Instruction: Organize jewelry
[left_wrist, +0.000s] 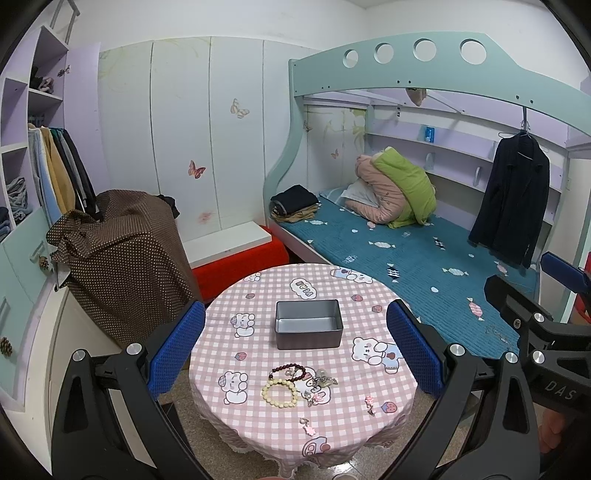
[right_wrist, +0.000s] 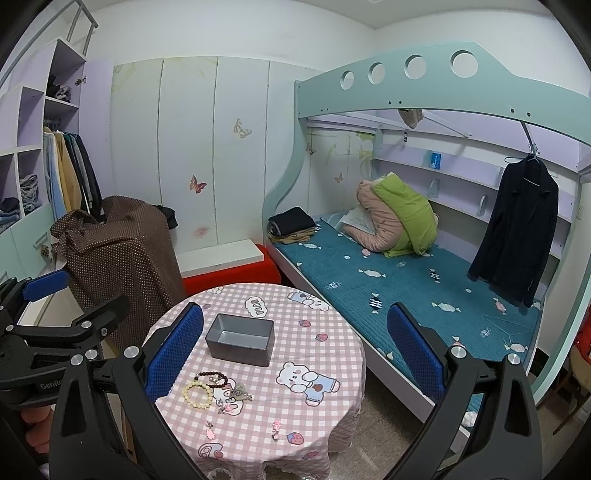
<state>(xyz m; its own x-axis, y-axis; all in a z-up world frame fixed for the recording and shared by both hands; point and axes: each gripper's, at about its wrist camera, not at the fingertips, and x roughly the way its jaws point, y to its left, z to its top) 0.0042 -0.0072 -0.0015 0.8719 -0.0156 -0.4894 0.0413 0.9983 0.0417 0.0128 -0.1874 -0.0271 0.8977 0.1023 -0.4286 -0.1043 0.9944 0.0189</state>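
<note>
Both the left gripper (left_wrist: 295, 347) and right gripper (right_wrist: 295, 350) hang wide apart and empty, and the small charms (left_wrist: 308, 426) near the worktop (left_wrist: 388, 428) edge could get knocked off.

Round table (left_wrist: 369, 435) carries a pink-and-white checked cloth with cartoon bear prints, scalloped hem. Behind it, a red bench (left_wrist: 236, 264) with a white board (left_wrist: 225, 238) lying on top. Left of the bench, a bulky item under a brown dotted cover (left_wrist: 125, 258). Far left: open wardrobe (left_wrist: 22, 155), garments hanging, folded clothes on shelves. White wall panels (left_wrist: 207, 122) bear butterfly stickers. Right: teal bunk bed (left_wrist: 443, 70), blue candy-print mattress cover (left_wrist: 406, 251). On it, a rolled pink-and-green quilt (left_wrist: 399, 192) and a folded clothes stack (left_wrist: 293, 203). Dark jacket (left_wrist: 511, 199) hangs from the bunk rail.
</note>
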